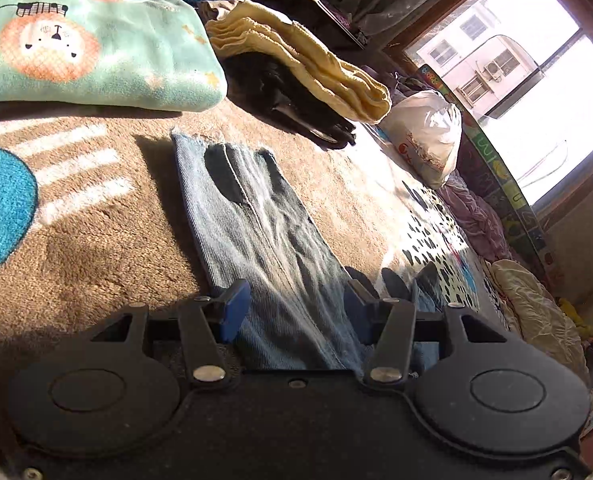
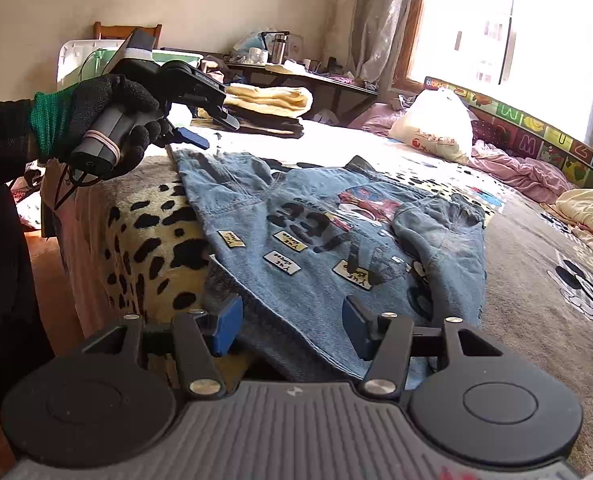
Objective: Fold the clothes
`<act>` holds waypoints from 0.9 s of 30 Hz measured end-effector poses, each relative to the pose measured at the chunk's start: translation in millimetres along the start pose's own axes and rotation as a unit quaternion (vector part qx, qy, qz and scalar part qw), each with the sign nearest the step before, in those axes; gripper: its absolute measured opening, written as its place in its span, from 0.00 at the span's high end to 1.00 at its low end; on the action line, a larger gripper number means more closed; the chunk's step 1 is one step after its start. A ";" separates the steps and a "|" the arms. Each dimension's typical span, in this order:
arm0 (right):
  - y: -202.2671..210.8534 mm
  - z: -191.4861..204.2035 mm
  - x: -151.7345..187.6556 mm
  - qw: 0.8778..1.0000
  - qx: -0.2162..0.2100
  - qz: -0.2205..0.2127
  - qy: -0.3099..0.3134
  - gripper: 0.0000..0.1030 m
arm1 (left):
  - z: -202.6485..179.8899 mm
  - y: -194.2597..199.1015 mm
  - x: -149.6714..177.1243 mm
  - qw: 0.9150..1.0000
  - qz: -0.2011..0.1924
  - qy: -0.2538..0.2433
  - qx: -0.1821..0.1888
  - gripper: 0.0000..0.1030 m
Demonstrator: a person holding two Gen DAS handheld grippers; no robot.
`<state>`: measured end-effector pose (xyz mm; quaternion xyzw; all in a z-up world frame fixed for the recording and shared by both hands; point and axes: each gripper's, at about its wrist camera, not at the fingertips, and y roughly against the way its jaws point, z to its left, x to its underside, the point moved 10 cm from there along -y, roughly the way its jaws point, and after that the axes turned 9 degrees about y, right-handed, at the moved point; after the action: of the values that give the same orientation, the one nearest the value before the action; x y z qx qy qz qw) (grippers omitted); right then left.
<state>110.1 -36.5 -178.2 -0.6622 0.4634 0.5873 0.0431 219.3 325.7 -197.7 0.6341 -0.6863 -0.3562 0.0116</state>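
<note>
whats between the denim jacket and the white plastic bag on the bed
Nothing stands there: in the right wrist view only bare, sunlit spotted blanket lies between the denim jacket and the white bag.

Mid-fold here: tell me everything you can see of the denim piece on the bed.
The denim garment is faded blue, with black lettering, small cream patches and a cartoon print. It lies spread, partly folded and rumpled, on the spotted blanket. One frayed-edged leg stretches away on the brown fleece. Both tongs, left and right, stand open over its near edges, gripping nothing.
</note>
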 end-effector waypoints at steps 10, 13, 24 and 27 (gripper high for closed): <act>-49.7 77.9 -55.5 0.997 -0.059 0.005 0.042 0.45 | 47.0 16.3 -33.5 0.996 -0.037 0.082 -0.018 0.58; -56.4 87.1 -60.8 0.997 -0.076 0.006 0.028 0.44 | 48.8 15.9 -35.9 0.995 -0.043 0.081 -0.024 0.58; -91.8 79.2 -77.8 0.995 -0.015 0.038 0.088 0.47 | 25.3 16.8 -38.9 0.994 -0.089 0.009 -0.064 0.60; -107.5 80.7 -85.1 0.992 0.000 0.046 0.118 0.48 | 9.6 16.0 -35.4 0.994 -0.087 -0.031 -0.055 0.59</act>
<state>132.1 120.8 -185.7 -0.7046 0.4956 0.5064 -0.0390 208.0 360.4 -181.5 0.6788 -0.6076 -0.4123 -0.0056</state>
